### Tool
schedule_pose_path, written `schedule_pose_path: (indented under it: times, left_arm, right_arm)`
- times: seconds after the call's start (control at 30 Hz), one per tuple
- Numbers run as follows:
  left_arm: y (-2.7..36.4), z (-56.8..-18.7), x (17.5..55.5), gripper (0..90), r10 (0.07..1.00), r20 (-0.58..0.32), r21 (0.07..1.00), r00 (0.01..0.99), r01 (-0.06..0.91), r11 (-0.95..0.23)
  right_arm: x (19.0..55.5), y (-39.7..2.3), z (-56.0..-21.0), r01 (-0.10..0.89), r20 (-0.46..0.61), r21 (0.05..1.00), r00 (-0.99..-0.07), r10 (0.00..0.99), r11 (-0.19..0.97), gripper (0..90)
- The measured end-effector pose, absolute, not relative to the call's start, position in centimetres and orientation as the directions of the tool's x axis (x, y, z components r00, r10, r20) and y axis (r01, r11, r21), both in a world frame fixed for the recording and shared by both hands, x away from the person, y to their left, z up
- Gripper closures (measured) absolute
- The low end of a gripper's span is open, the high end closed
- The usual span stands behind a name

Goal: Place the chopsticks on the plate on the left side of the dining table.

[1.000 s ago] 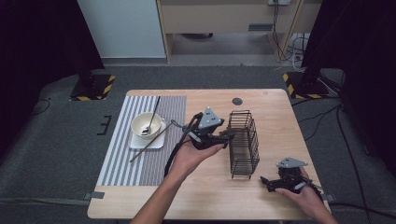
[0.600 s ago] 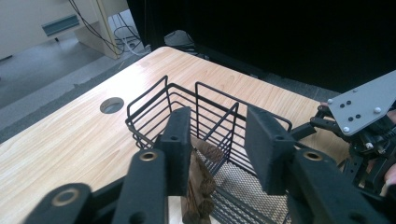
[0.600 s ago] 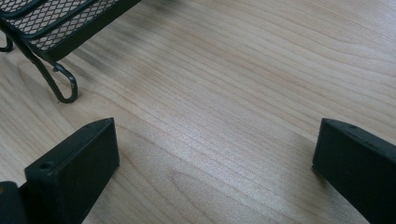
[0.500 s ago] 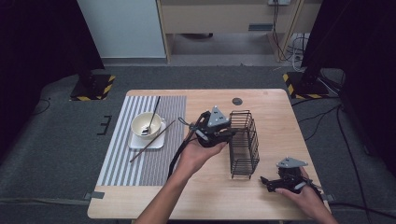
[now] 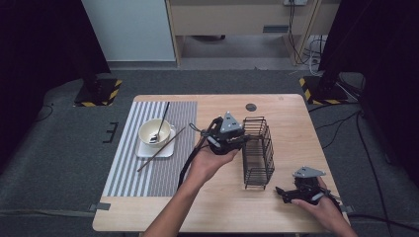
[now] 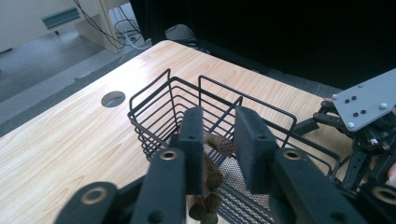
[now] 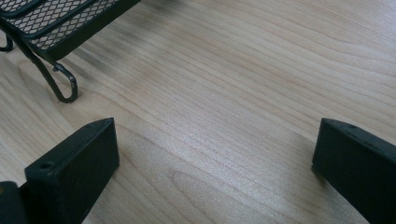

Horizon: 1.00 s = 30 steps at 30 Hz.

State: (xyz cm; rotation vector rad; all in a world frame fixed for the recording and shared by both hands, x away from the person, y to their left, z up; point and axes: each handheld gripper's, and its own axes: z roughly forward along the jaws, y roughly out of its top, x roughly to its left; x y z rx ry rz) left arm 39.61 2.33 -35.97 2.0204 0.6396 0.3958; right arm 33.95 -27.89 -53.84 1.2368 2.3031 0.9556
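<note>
Left gripper view is taken along the left gripper [image 6: 219, 116], whose jaws are held over the near end of the basket [image 6: 154, 88]; they have just been closing and are now drawn narrow, with a slim gap left between the pads. Nothing is seen clamped in that gap: the mesh floor of the basket can be seen through it. The sticks [image 6: 219, 142], brown and round, are lodged inside the basket just below and behind the fingertips, partly hidden by the left-hand jaw. Their long axis is laid along the length of the basket, sloping away from the camera, with cut ends turned toward the gripper. Whether a pad is touching them cannot be told. In the high view the left gripper [image 5: 242, 140] is placed against the basket [image 5: 259, 148] at its left side near the far end, so this hand is judged much the nearer to the sticks. The right gripper [image 5: 284, 192] is rested on the table [image 5: 217, 207] near the basket's front corner, well apart from the sticks. In the right gripper view its jaws [image 7: 215, 135] are spread wide over bare wood, nothing between them, with a basket foot [image 7: 65, 88] seen ahead. Any coming move on the sticks would have to be made downward and along their axis, from the left side.
</note>
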Motion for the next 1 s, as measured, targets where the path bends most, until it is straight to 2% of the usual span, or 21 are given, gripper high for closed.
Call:
schedule_pose_path:
  times: [0.13,0.5,1.0]
  left_arm:
    - [2.5,-35.9,39.8,78.8,0.586,0.014,0.864,0.810,0.285,-0.416]
    - [2.4,-35.2,40.0,82.4,0.592,0.047,0.863,0.805,0.265,-0.430]
    - [3.9,-34.8,40.5,84.3,0.640,0.041,0.906,0.768,0.241,-0.347]
  right_arm:
    - [33.9,-27.9,-53.8,0.591,0.005,0.706,-0.554,0.832,0.390,0.5]
    - [33.9,-27.9,-53.8,0.592,0.006,0.707,-0.553,0.833,0.388,0.5]
    - [33.9,-28.0,-53.8,0.589,0.006,0.707,-0.558,0.830,0.391,0.7]
